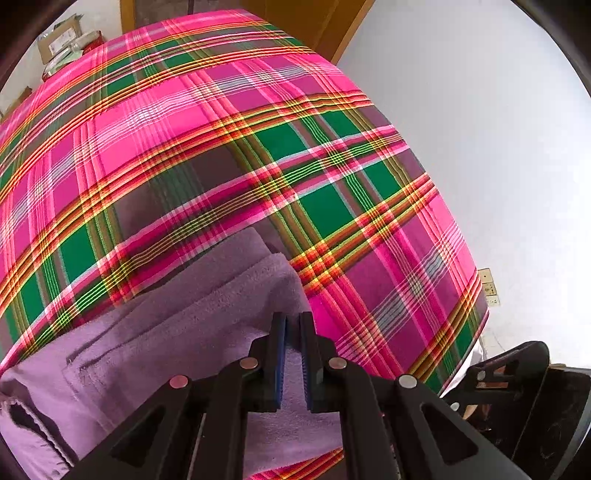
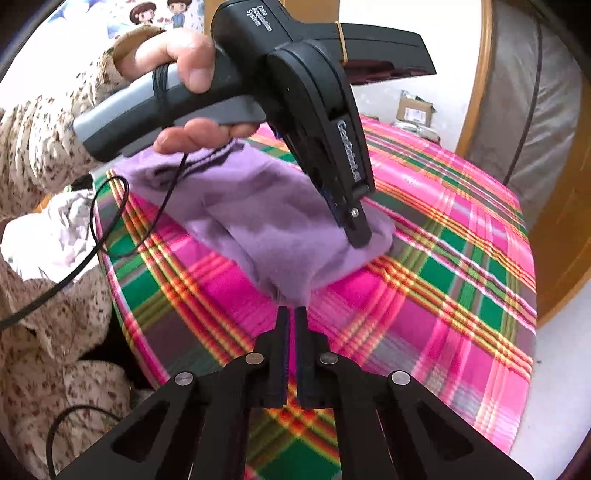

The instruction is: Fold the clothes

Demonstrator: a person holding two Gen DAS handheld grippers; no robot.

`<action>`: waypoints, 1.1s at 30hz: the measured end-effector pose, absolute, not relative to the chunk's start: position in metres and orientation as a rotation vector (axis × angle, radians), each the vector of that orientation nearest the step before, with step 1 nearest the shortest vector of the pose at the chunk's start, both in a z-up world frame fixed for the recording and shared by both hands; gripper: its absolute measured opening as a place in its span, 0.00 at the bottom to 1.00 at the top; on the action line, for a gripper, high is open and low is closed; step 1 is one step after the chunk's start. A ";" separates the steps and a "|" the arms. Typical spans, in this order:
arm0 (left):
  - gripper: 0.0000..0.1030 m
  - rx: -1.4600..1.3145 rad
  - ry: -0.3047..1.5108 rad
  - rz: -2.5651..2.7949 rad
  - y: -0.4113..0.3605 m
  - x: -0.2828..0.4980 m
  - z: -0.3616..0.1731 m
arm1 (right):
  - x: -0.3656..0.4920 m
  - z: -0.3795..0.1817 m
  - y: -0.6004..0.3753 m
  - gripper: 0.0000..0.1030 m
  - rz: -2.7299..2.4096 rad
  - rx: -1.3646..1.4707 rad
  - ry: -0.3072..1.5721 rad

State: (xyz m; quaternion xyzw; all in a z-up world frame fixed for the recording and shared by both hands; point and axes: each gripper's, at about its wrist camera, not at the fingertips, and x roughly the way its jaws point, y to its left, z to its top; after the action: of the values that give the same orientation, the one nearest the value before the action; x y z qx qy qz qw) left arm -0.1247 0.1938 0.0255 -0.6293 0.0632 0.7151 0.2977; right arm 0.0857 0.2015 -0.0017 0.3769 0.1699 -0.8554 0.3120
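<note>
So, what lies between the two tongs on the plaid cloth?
The purple garment spans between them: left tongs and right tongs each grip one end, seen in the right wrist view.

The right wrist view shows the only readable print, all of it on the black body of the left claw (image 2: pixel 352 221), which hangs ahead of and above the right claw (image 2: pixel 294 314). Near the top of that body, small white letters read "Data Acquisition System" (image 2: pixel 259 19), set in three short lines and tilted. Lower down along its side, closer to the fingers, runs a larger pale word (image 2: pixel 348 149) that seems to begin with "Ge"; the rest is too blurred to read. A cardboard box (image 2: pixel 415 109) far beyond the claw carries a label, too small to read. The left wrist view has no readable text.
</note>
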 end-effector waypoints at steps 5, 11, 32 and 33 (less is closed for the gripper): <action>0.10 -1.599 0.077 1.887 0.178 -0.114 0.047 | 0.085 0.015 0.213 0.03 -2.356 0.979 0.377; 0.21 -1.537 -0.060 1.964 0.137 -0.103 0.068 | 0.062 0.032 0.198 0.18 -2.429 0.916 0.294; 0.22 -1.498 -0.476 2.259 -0.065 -0.058 0.061 | 0.045 0.007 0.165 0.28 -2.495 1.046 0.376; 0.23 -1.499 -0.486 2.264 -0.069 -0.056 0.059 | 0.047 0.013 0.161 0.28 -2.494 1.017 0.358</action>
State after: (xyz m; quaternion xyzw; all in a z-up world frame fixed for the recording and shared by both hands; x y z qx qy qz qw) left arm -0.0565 -0.0691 0.0594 -0.5335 -0.1729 0.8058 0.1903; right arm 0.0469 0.1607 0.0132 0.3660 0.1287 -0.8972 0.2108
